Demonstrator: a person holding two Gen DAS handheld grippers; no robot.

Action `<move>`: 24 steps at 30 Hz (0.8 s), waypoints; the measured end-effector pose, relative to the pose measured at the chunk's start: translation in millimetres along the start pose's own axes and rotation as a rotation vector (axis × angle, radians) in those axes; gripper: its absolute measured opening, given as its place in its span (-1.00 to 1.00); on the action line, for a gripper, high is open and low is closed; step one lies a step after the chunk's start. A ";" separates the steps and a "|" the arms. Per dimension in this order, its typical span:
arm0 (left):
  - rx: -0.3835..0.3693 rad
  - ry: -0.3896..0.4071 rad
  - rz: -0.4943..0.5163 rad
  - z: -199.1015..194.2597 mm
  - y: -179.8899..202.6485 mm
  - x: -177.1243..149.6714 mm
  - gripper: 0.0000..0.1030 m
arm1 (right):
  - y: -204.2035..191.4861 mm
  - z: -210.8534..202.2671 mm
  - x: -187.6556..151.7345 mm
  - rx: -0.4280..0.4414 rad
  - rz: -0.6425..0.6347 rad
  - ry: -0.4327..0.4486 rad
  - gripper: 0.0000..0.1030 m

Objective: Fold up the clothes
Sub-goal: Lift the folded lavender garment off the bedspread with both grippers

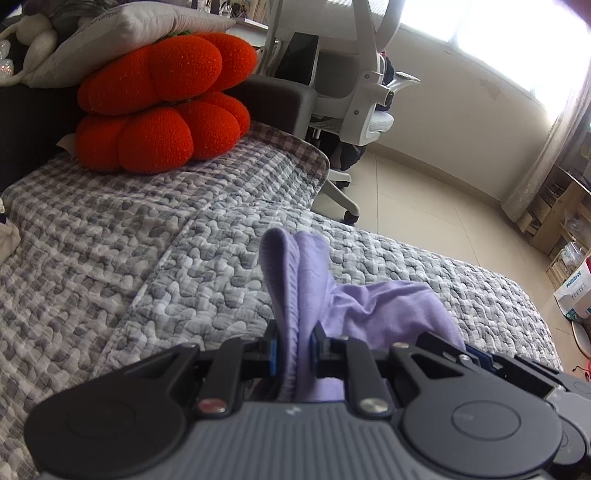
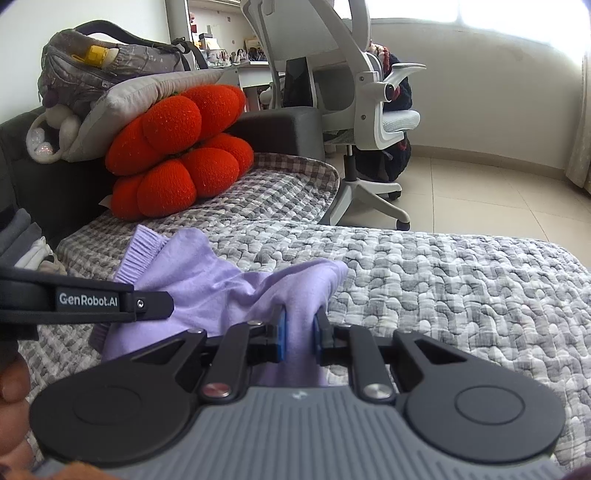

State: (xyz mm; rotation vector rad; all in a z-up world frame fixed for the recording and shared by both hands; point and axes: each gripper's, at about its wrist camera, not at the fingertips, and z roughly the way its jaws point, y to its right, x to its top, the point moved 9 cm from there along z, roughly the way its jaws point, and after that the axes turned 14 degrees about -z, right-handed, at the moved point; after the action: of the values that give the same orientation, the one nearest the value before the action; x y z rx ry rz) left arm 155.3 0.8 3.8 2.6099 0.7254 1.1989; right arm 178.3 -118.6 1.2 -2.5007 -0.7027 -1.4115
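Grey-and-white quilted bedding covers the bed point(image 1: 207, 236), with two stacked orange pumpkin cushions point(image 1: 162, 107) and a grey pillow point(image 1: 122, 33) at its far end, and a white office chair point(image 2: 354, 96) standing on the tiled floor beyond.

Both grippers hold one lilac garment point(image 2: 207, 280), which looks like a knit top with a ribbed hem. From the left wrist view, the left gripper point(image 1: 294, 350) is pinched narrowly on a doubled edge of the fabric, the ribbed band point(image 1: 280, 273) rising upright between its blue pads. From the right wrist view, the right gripper point(image 2: 300, 334) is likewise clamped on a gathered bunch of the same cloth, with the left gripper reaching in just beside it from the picture's left side. The rest of the garment lies slack and crumpled between the two grips, low over the bed in front of the cushions; I cannot tell how much of it rests on the quilt.

My reading is that the folding has barely begun: the garment is gripped at two points but not yet spread out. The next move probably calls for drawing the two grippers apart to pull the held edge taut, then lowering the garment flat on the bed so it can be folded. Bunched fabric may slip or stay twisted if it is pulled unevenly.
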 end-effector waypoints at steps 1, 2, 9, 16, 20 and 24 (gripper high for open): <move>-0.003 0.003 0.003 -1.1 0.3 0.3 -0.69 | -0.4 -0.5 0.4 -0.002 -0.003 0.001 -0.65; -0.005 0.007 0.003 -2.1 0.4 0.8 -0.69 | -1.4 -0.7 0.7 -0.008 -0.009 0.000 -0.65; -0.004 0.039 0.006 -9.0 -0.7 5.8 -0.69 | -8.0 -5.5 6.4 -0.049 -0.039 -0.005 -0.65; -0.001 0.072 -0.012 -18.9 -7.4 13.7 -0.69 | -19.9 -9.5 19.4 -0.064 -0.044 0.015 -0.65; -0.006 0.079 -0.030 -23.3 -14.4 18.1 -0.69 | -30.4 -9.8 25.5 -0.073 -0.062 0.023 -0.65; -0.015 0.082 -0.050 -28.0 -21.9 21.9 -0.69 | -40.1 -10.6 28.5 -0.073 -0.072 0.026 -0.65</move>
State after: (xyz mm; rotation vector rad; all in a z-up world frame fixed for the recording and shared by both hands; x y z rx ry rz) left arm 138.7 29.5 29.1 2.5281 0.7895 1.2975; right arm 163.2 -78.9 28.2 -2.5306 -0.7571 -1.5178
